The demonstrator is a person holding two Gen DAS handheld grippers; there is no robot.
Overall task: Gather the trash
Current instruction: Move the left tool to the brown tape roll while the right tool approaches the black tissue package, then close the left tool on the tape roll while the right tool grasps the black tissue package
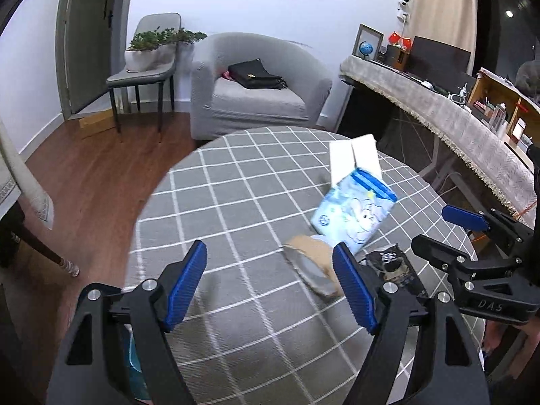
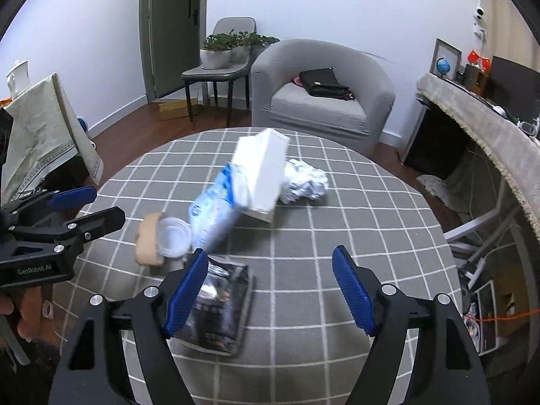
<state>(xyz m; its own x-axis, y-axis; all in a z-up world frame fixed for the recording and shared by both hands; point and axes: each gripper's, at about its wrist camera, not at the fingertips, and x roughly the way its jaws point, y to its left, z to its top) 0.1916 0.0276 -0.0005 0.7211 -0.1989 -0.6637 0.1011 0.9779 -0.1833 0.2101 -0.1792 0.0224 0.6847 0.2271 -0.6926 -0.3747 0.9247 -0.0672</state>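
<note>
Trash lies on a round table with a grey checked cloth (image 2: 337, 222). A light blue printed wrapper (image 2: 216, 209) leans on a white box (image 2: 263, 172). A brown paper cup (image 2: 162, 239) lies on its side beside them. A crumpled white paper ball (image 2: 303, 182) sits behind the box. A black foil packet (image 2: 219, 307) lies flat by my right gripper's left finger. My right gripper (image 2: 270, 293) is open and empty above the cloth. My left gripper (image 1: 270, 287) is open and empty, its right finger close to the paper cup (image 1: 314, 263), wrapper (image 1: 354, 212) and box (image 1: 354, 158).
A grey armchair (image 2: 320, 91) with a black bag (image 2: 324, 82) stands behind the table. A chair with potted plants (image 2: 233, 50) is by the door. A covered desk (image 2: 489, 135) runs along the right. Wood floor surrounds the table.
</note>
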